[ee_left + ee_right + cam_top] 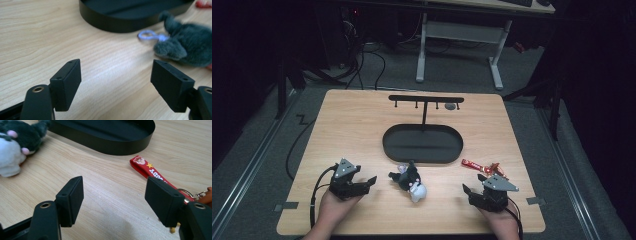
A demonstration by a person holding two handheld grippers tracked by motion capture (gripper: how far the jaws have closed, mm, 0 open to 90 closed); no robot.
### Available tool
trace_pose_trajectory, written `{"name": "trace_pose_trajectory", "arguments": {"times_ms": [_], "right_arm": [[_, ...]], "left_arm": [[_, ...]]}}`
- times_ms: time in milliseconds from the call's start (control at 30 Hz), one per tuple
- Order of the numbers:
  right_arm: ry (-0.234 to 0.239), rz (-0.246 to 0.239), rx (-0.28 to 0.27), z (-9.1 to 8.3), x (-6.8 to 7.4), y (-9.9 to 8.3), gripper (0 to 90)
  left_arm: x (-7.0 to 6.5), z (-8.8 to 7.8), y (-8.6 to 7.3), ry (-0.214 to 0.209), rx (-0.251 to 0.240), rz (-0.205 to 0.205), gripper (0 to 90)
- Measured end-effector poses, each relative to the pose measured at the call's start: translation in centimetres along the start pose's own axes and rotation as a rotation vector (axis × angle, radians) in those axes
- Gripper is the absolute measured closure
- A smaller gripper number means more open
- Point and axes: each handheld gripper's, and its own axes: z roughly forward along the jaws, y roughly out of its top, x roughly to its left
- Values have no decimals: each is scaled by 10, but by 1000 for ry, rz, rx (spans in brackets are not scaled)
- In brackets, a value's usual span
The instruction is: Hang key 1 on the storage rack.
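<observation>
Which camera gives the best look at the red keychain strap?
The right gripper view: the red keychain strap lies close, its cartoon face, star and lettering readable. The high view shows it small, right of the black tray. The left gripper view catches a red sliver at its top right corner.

Plush keychain (186, 47) blurred, cut off at right edge; red strap (150, 171) partly hidden behind right jaw.

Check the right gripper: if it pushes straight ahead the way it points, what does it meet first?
Probably the red strap, just right of the line between the right gripper's open jaws. Dead centre is bare table, then the black tray. Depth is uncertain.
</observation>
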Motion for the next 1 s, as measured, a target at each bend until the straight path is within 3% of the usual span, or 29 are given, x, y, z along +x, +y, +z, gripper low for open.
{"name": "trace_pose_trajectory", "arguments": {"times_ms": [200,233,533,667,833,900,1000], "right_arm": [[7,4,6,1,-4,-2,291],[10,11,1,0,-6,-3,291],[44,42,-21,-1,-7,1,296],[39,32,-18,0,-5,5,313],[58,39,16,5,-5,8,356],[45,24,34,7,-5,9,346],[41,10,33,7,-5,10,325]], "left_arm": [[-1,0,3,-8,-26,5,262],[-1,0,3,-24,-33,6,261],[-4,-4,-2,-55,-34,41,245],[-4,-5,-5,-43,-28,71,248],[-5,-6,-8,-27,-20,76,226],[-6,-7,-9,-8,-25,94,199],[-6,-6,-8,-1,-30,88,173]]}}
